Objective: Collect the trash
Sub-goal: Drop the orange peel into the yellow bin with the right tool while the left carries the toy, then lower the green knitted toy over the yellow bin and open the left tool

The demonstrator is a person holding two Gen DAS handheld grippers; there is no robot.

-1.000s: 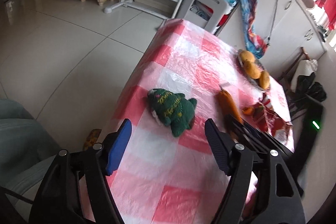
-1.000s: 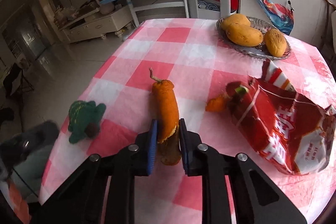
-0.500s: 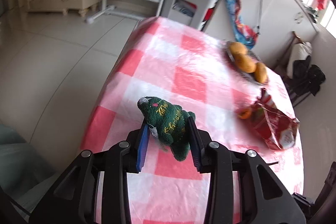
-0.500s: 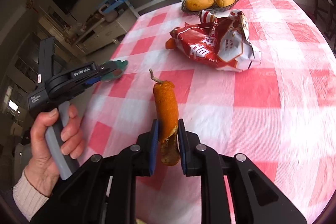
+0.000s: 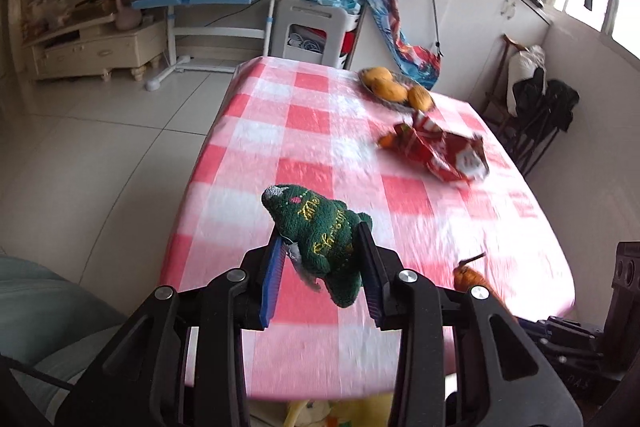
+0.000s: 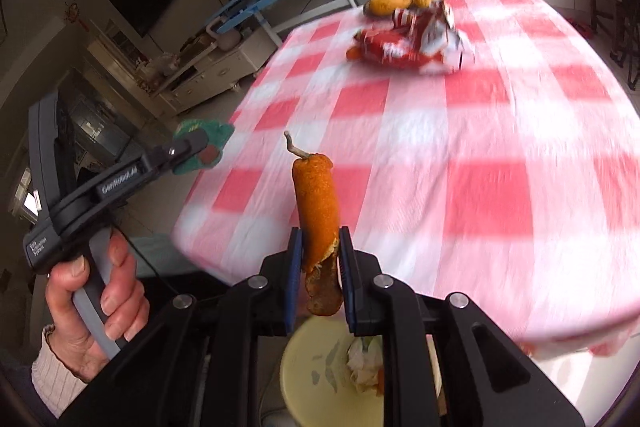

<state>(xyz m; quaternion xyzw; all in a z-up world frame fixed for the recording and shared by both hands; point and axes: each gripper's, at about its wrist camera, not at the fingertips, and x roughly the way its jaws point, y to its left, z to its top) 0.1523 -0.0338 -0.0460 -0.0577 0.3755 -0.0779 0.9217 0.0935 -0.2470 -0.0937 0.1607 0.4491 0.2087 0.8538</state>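
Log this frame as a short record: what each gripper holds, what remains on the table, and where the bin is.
left gripper: shut on green plush toy, lifted off the table
right gripper: shut on orange peel roll, held upright
on table: red snack bag, plate of fruit
bin: pale yellow, on the floor below the right gripper, some scraps inside
picture quality: tabletop motion-blurred

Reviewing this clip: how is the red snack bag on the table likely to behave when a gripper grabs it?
The snack bag looks crumpled and torn open, so it is probably light and floppy, collapsing under the pads. Its glossy film may slip. Contents could spill from the open end.
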